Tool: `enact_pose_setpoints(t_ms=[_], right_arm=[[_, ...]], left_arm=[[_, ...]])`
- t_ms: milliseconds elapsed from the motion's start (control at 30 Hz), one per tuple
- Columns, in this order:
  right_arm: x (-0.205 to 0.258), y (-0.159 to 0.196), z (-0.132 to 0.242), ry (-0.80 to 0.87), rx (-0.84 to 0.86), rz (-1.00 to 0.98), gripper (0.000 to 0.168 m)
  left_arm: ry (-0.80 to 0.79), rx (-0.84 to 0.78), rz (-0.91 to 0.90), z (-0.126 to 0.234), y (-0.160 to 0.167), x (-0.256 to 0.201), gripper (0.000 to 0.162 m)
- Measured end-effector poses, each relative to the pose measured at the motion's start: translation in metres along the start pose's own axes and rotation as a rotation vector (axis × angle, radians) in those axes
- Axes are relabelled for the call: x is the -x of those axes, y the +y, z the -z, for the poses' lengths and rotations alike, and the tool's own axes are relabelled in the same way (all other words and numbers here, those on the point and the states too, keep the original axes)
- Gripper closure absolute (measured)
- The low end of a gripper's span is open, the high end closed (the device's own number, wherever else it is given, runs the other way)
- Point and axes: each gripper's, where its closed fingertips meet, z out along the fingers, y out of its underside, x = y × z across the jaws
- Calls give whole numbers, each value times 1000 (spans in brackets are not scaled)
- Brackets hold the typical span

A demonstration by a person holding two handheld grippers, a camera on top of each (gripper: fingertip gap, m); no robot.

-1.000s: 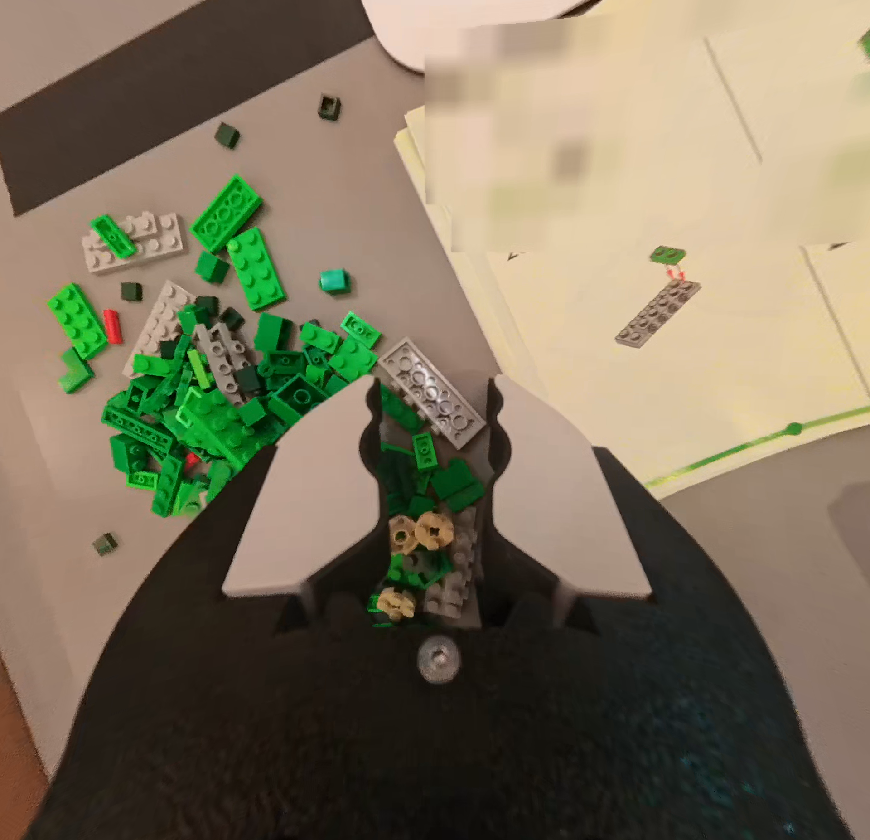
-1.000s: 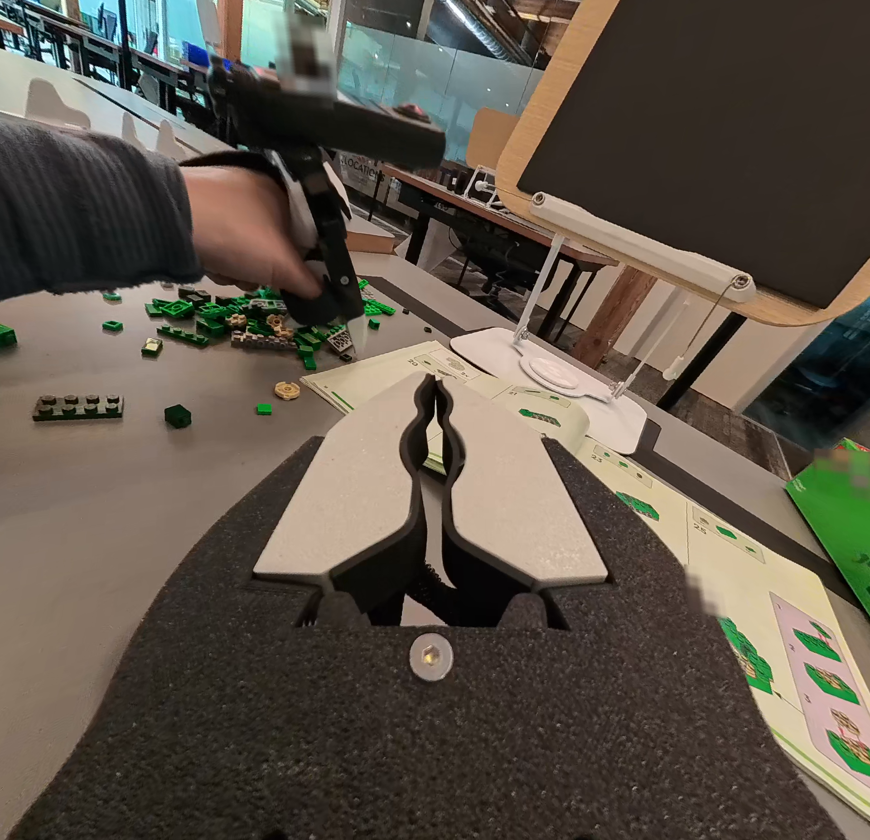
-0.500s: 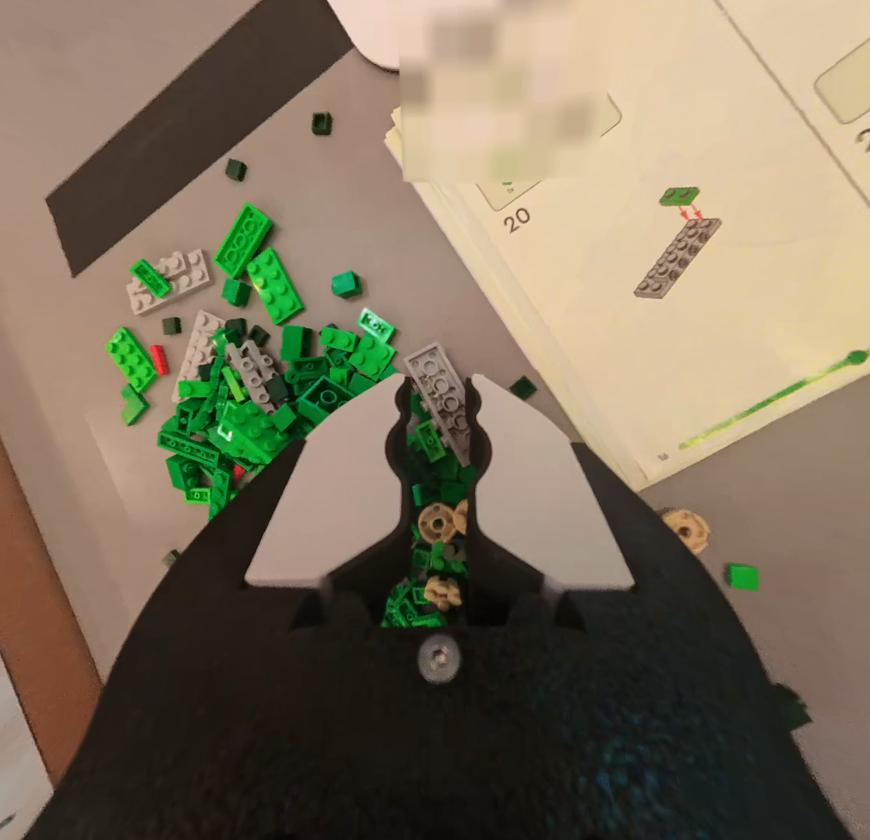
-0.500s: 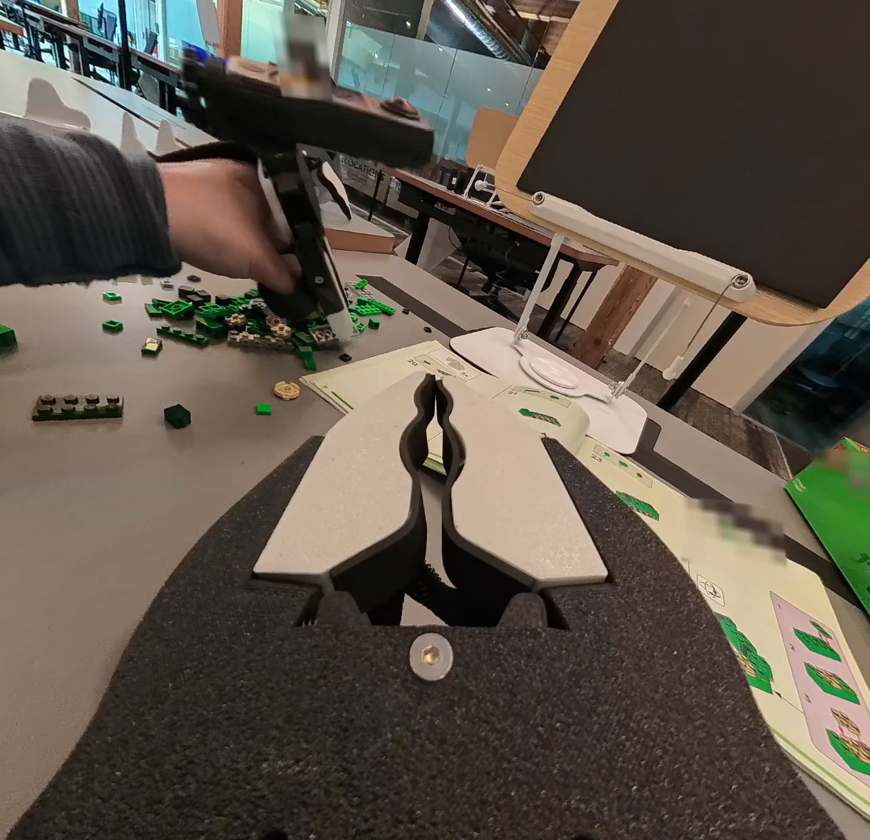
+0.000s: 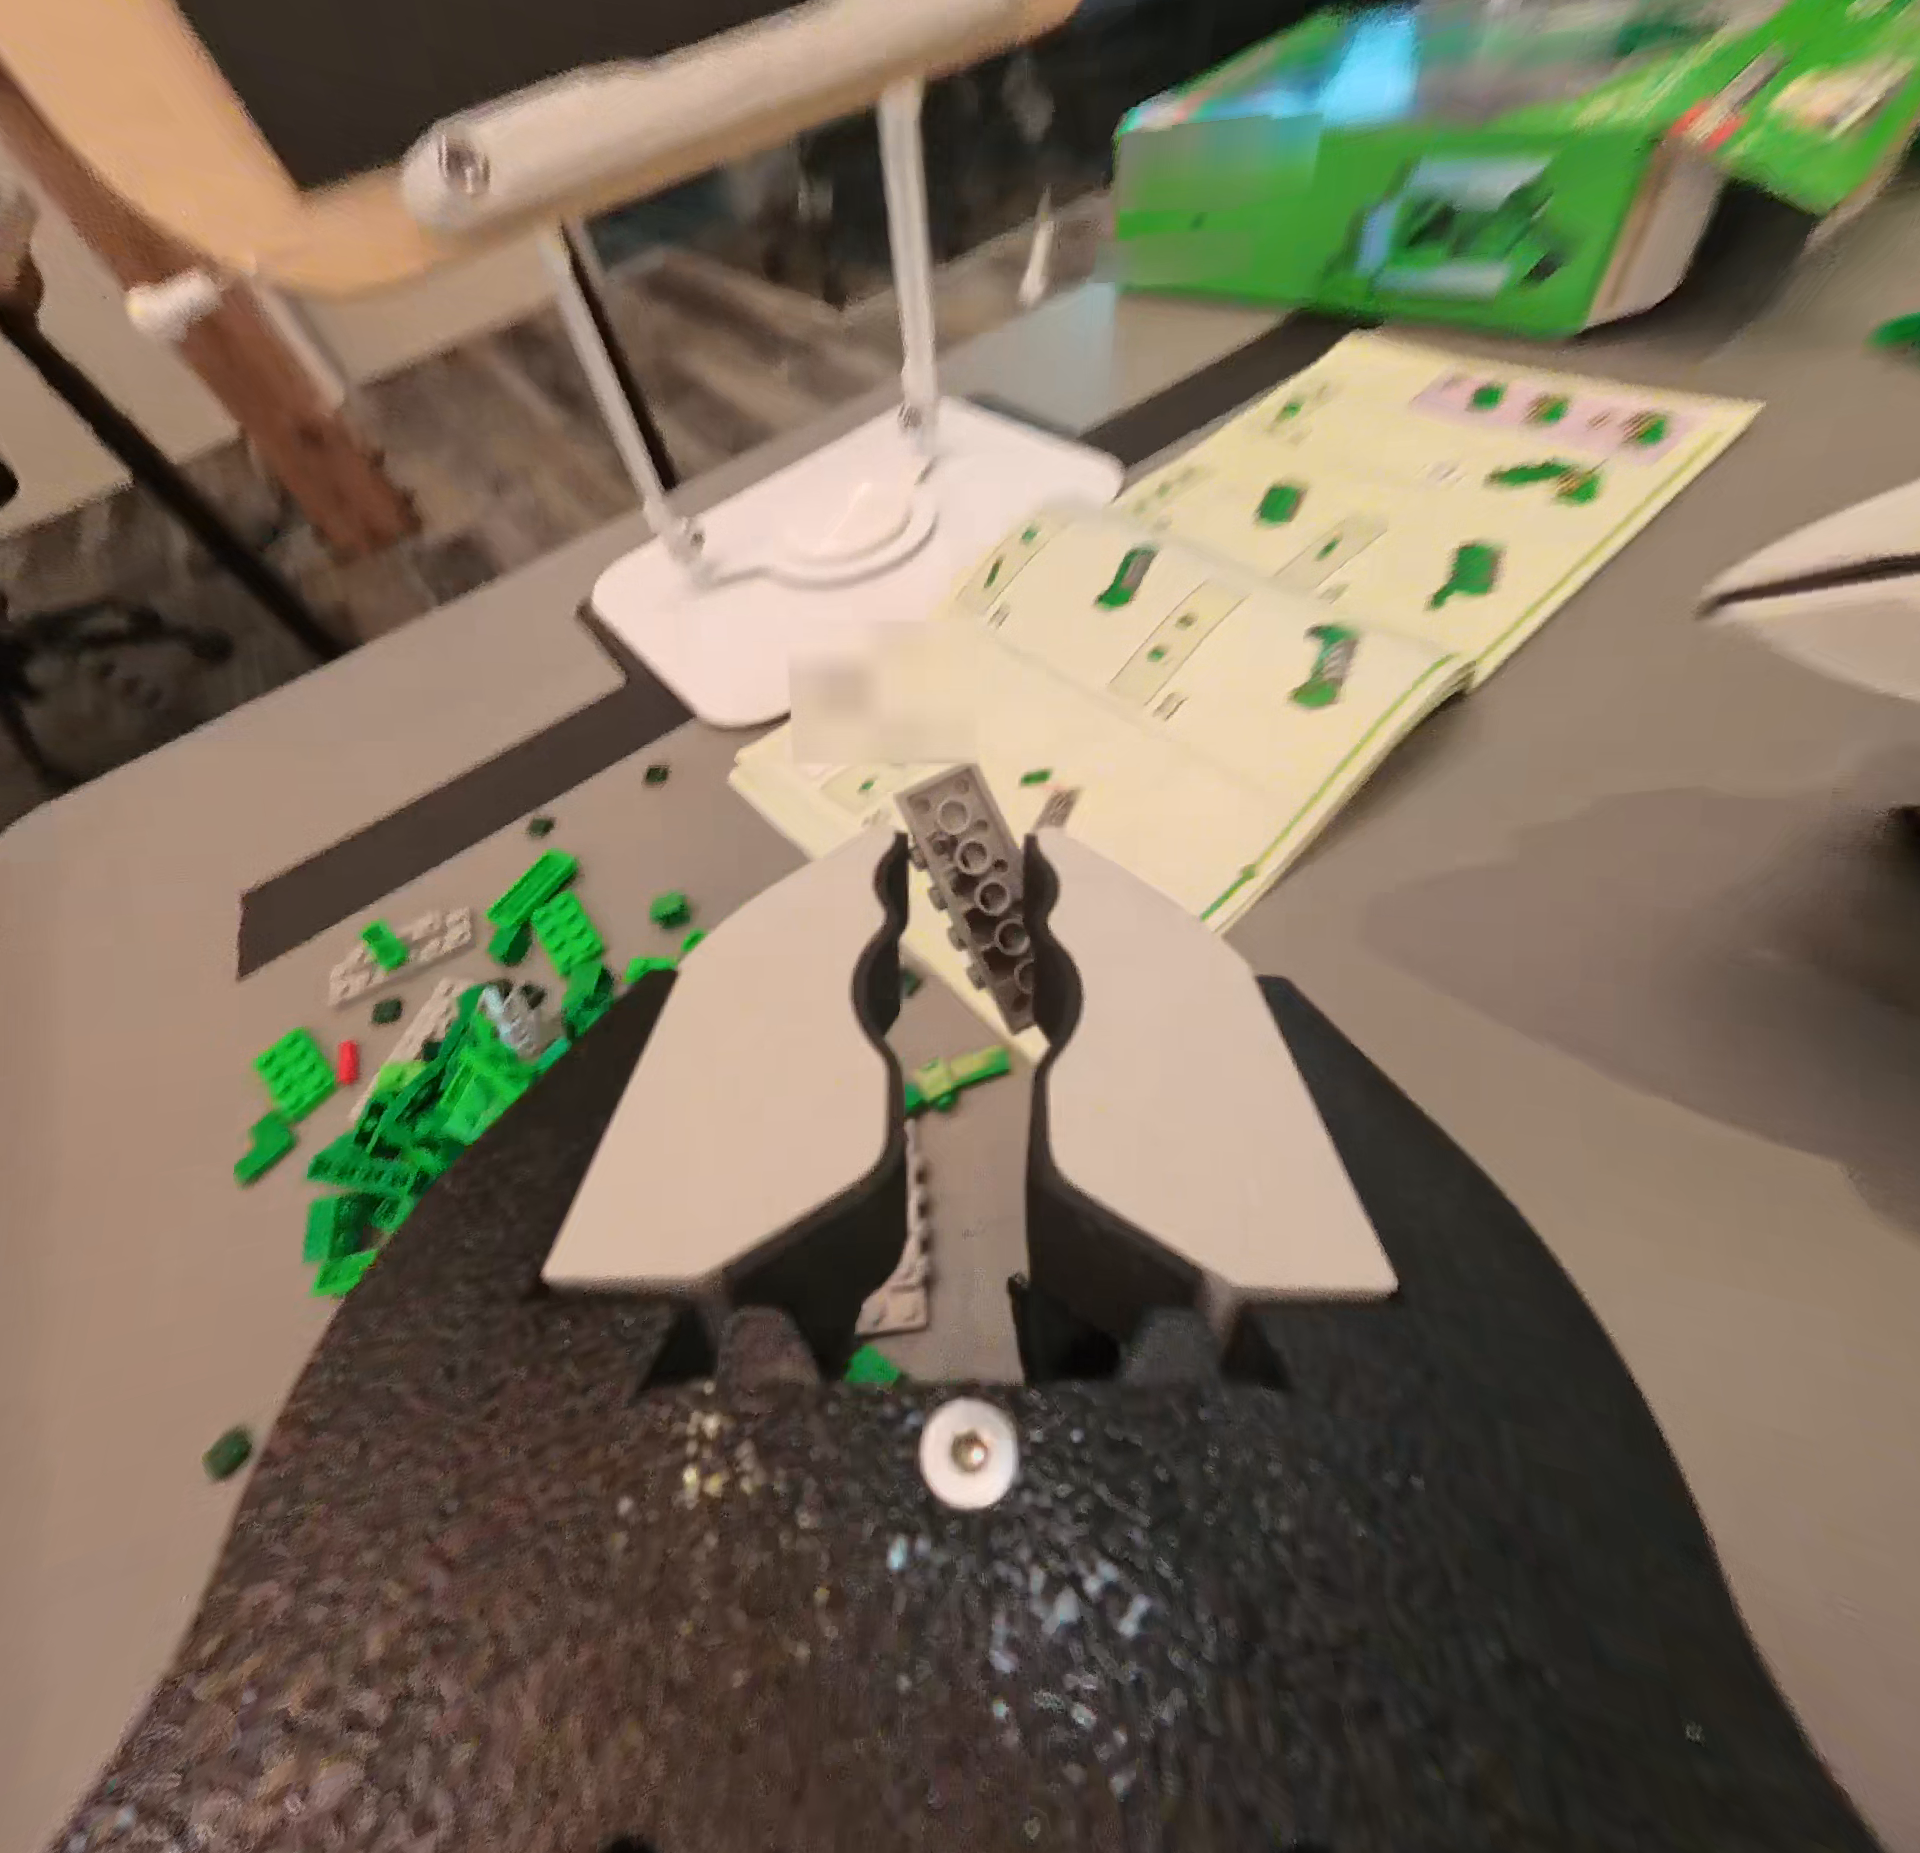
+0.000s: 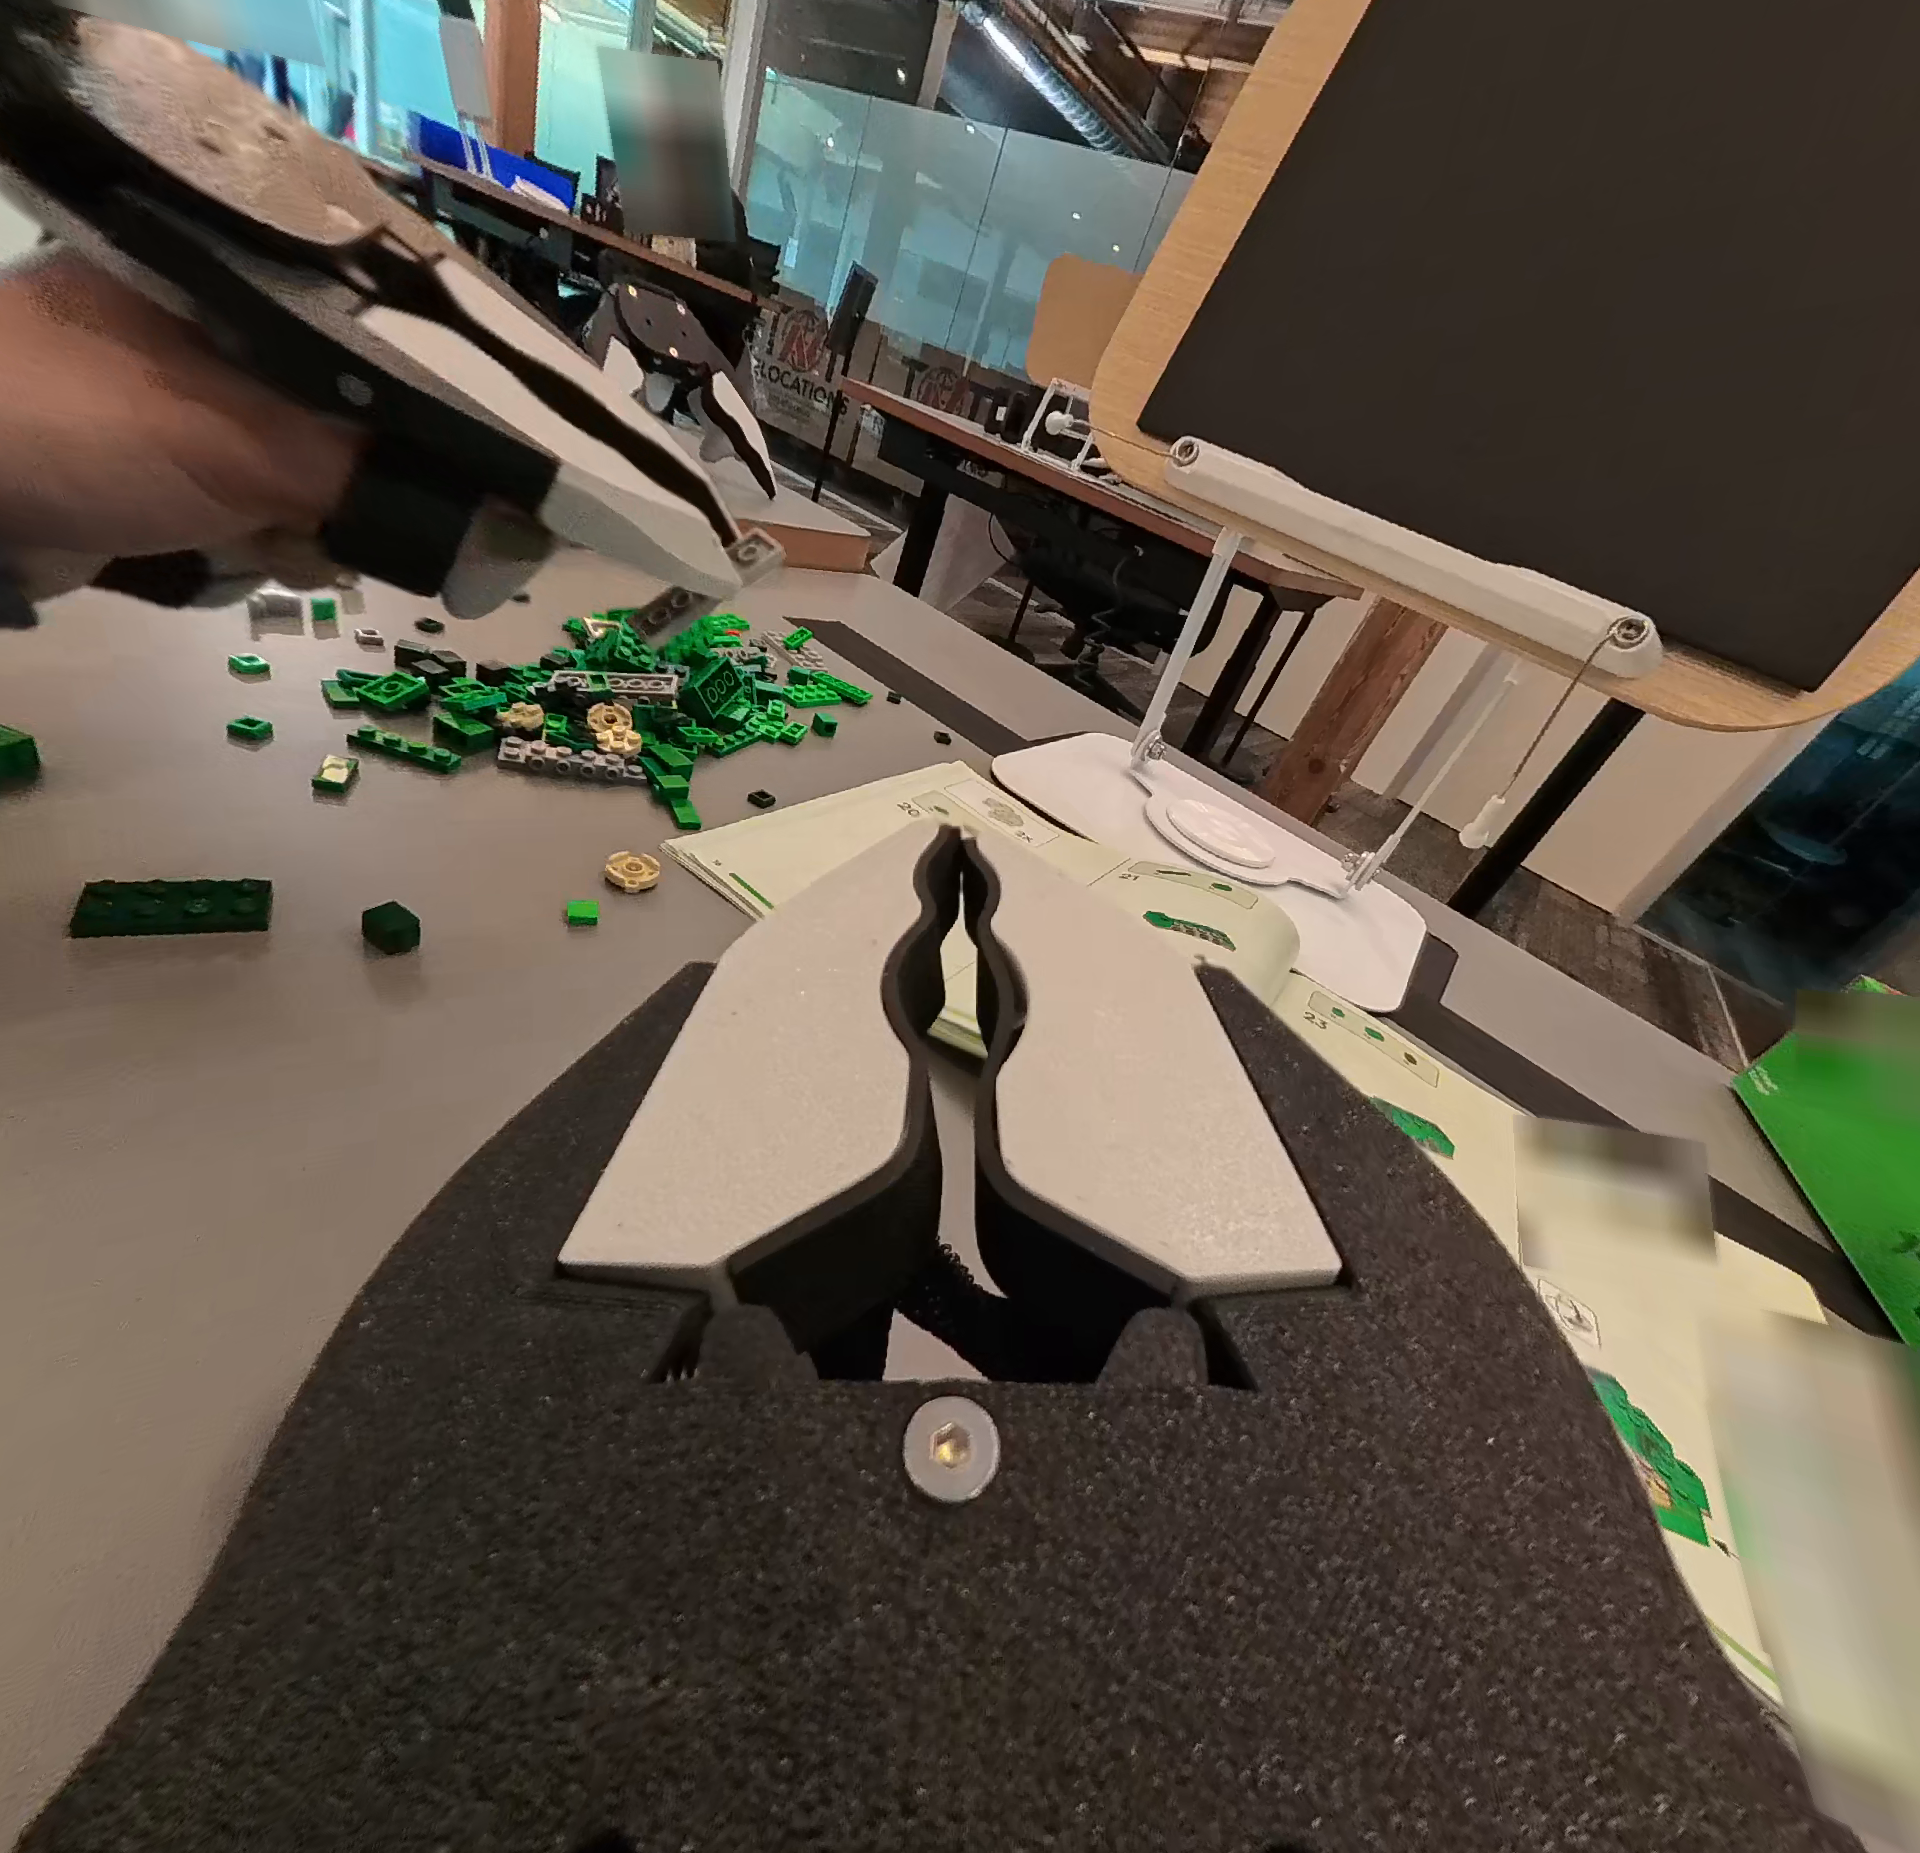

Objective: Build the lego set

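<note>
My left gripper (image 5: 966, 858) pinches a long grey studded Lego plate (image 5: 977, 920) above the grey table (image 5: 1558, 1024), its long axis running along the fingers, far end tilted up-left. My right gripper (image 6: 958, 847) rests closed and empty. Below: a loose pile of green bricks (image 6: 623, 702), a pale open instruction booklet (image 5: 1299, 598) with printed figures, a white stand base (image 5: 831, 556).

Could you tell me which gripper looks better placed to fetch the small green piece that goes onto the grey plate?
The right gripper, probably: it is shut on nothing and free over the booklet, while the left gripper already holds the grey plate above the table.
</note>
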Motion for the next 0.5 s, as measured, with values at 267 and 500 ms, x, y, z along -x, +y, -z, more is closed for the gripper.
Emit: enact_pose_setpoints(t_ms=[267, 500], right_arm=[[26, -6, -5, -345, -4, -297, 146], [41, -13, 4, -636, -10, -485, 143]], left_arm=[[59, -171, -333, 19, -15, -66, 142], [155, -171, -589, 18, -7, -108, 142]])
